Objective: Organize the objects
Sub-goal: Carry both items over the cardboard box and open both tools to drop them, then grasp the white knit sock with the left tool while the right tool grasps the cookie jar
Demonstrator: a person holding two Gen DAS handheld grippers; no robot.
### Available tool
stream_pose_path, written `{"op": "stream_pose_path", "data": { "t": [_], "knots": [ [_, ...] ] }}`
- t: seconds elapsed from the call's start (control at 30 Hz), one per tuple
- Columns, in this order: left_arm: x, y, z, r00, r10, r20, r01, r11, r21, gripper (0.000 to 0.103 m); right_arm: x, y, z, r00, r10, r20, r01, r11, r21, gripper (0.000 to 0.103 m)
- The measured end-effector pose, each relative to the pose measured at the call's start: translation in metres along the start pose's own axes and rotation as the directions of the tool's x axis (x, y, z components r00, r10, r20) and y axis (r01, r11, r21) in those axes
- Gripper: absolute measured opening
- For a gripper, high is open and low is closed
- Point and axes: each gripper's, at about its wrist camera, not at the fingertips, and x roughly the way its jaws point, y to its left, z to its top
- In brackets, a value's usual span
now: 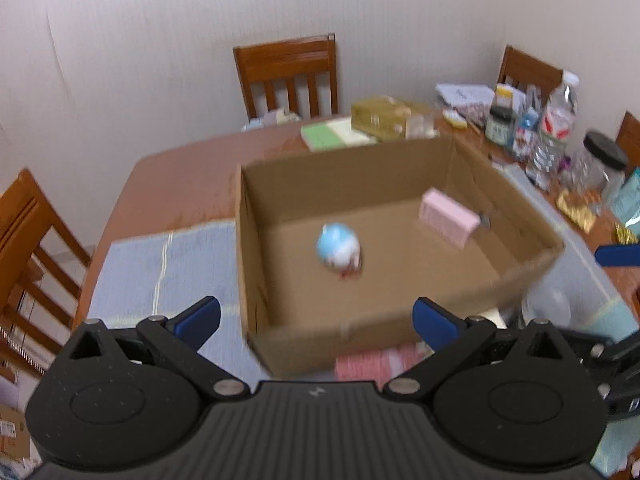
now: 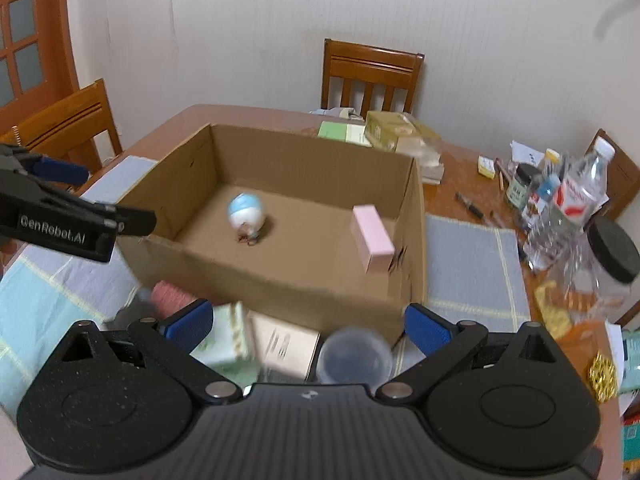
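The blue-padded fingers of the left gripper [image 1: 316,322] are being held spread wide, nothing between them, above the near wall of the open brown cardboard box [image 1: 256,240]. The fingers of the right gripper [image 2: 308,326] are likewise being held spread and empty, over a clear round plastic cup [image 2: 354,354] and a pale green packet [image 2: 228,340] lying just outside the box. Inside the box, a blue-and-white egg-shaped toy [image 1: 339,251] and a pink rectangular carton [image 1: 448,218] are being kept, the carton against the right wall. The box is being carried by a wooden bench [image 1: 180,176].

left wrist: near, angled down from box's left [image 1: 360,184]; right wrist: from its right | shared: box interior
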Motion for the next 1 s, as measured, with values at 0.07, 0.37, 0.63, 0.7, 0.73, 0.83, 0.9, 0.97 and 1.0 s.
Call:
{"op": "stream_pose_path", "data": {
  "t": [0.07,0.37,0.63,0.7,0.73,0.83,0.9,0.97,1.0],
  "knots": [
    [-0.005,-0.001,-0.016,1.000,0.001,-0.020,-0.001,1.000,-0.010,0.102,-0.006,0.004,-0.011,1.000,-0.012,-0.008,0.012,1.000,0.000,0.103],
    [-0.023,-0.005,-0.080,0.997,-0.028,-0.072,0.024,0.998,-0.057,0.102,-0.028,0.012,-0.064,0.999,0.044,-0.028,-0.045,0.999,-0.020,0.103],
    [-0.043,-0.013,-0.121,0.999,-0.027,-0.044,0.024,0.998,-0.058,0.102,-0.035,0.027,-0.100,0.993,0.087,-0.079,-0.089,0.995,-0.033,0.103],
    [-0.047,-0.016,-0.131,0.999,-0.030,-0.036,0.028,0.998,-0.051,0.102,-0.034,0.033,-0.104,0.992,0.088,-0.091,-0.092,0.995,-0.036,0.103],
    [-0.049,-0.018,-0.135,0.999,-0.029,-0.031,0.028,0.999,-0.043,0.102,-0.034,0.036,-0.105,0.991,0.090,-0.096,-0.094,0.995,-0.035,0.103],
    [-0.050,-0.022,-0.146,0.999,-0.033,-0.033,0.033,0.999,-0.014,0.102,-0.028,0.044,-0.110,0.990,0.076,-0.118,-0.082,0.996,-0.042,0.103],
    [-0.050,-0.024,-0.151,0.999,-0.037,-0.037,0.036,0.999,-0.002,0.102,-0.023,0.046,-0.113,0.990,0.059,-0.128,-0.066,0.996,-0.054,0.103],
    [-0.048,-0.024,-0.155,0.998,-0.044,-0.040,0.044,0.999,0.006,0.102,-0.017,0.049,-0.116,0.989,0.047,-0.139,-0.056,0.996,-0.064,0.103],
    [-0.047,-0.023,-0.157,0.998,-0.047,-0.040,0.048,0.999,0.008,0.102,-0.015,0.050,-0.117,0.989,0.042,-0.145,-0.052,0.996,-0.067,0.103]
  ]
}}
